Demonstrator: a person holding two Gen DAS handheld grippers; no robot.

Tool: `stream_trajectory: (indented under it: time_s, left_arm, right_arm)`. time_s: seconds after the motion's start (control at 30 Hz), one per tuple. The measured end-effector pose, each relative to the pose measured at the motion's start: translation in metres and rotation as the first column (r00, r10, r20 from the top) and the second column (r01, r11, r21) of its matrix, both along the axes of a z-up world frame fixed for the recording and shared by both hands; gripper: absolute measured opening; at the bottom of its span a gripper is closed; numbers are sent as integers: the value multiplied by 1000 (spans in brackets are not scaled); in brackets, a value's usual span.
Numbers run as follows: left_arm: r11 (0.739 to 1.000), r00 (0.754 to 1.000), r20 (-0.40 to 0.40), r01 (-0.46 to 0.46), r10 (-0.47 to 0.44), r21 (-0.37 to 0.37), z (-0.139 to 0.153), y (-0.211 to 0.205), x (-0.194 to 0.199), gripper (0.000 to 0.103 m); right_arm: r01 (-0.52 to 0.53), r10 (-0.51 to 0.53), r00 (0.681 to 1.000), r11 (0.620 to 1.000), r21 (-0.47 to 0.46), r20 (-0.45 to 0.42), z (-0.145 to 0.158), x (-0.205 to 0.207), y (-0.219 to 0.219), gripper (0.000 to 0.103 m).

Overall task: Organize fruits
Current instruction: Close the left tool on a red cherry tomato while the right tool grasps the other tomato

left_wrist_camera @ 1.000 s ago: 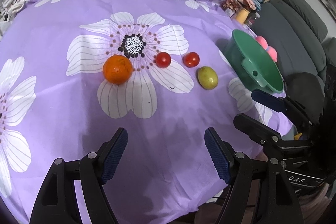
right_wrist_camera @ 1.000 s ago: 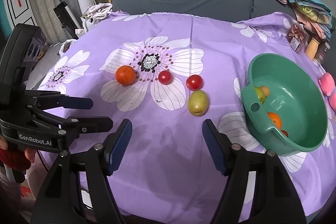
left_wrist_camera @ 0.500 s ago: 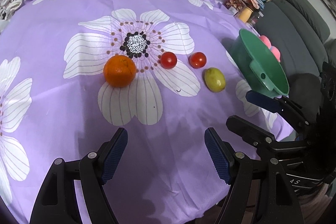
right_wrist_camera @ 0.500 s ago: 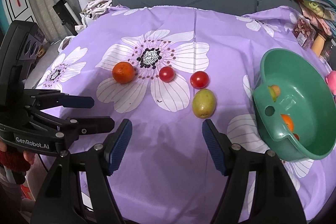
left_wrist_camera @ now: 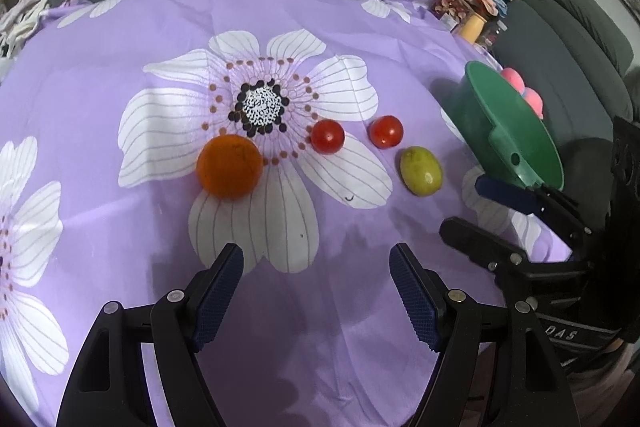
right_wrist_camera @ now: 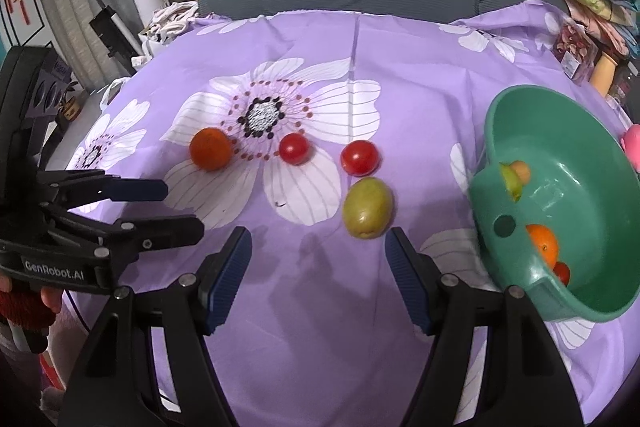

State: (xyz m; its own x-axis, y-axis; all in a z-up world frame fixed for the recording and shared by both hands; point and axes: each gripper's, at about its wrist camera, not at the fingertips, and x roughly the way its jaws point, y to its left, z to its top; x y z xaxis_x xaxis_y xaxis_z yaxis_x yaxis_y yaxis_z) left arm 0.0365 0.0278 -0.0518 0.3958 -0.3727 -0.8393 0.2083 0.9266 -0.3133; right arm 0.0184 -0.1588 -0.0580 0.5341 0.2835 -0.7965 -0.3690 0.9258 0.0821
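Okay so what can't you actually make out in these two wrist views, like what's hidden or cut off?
- Green bowl, left wrist view: seen from outside, so its wall hides what it holds.
- Bowl's fruit, right wrist view: the near rim and handle cover part of each piece; the count is unclear.
- Pink item, right wrist view: cut off by the picture's edge; no telling what it is.
- Packet at the cloth's far corner: too small to read.

soft, even indoor light, faint shadows on the cloth (right_wrist_camera: 400, 75), strong fisheye bending and dark corners.
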Motion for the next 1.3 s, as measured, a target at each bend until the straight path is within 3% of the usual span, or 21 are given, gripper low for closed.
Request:
stream_trajectory:
  time_s: [0.47, 0.63, 0.93, 1.23, 1.3]
  left_arm:
    - [999, 998, 40, 46, -47, 27, 0, -14, 24, 75]
    - [994, 995, 59, 77, -81, 80, -3, -23, 35, 75]
    - [983, 985, 82, 144, -153, 111, -8, -29, 52, 66]
    - [969, 969, 102, 212, -225, 123, -13, -36, 61, 60]
    - [969, 967, 97, 226, -236, 103, -14, -35, 63, 58]
  right_arm:
    - [28, -28, 1000, 1000, -12, 5, -4, 30, -3, 70]
    - [33, -31, 999, 997, -65, 27, -3, 46, 4, 69]
    - [-8, 13, 1000, 981, -193, 22, -12, 71, 18, 69]
    - [-128, 154, 987, 924, -361, 43, -9, 74, 33, 54]
    - [-176, 194, 981, 918, -355, 17, -9, 78, 34, 50]
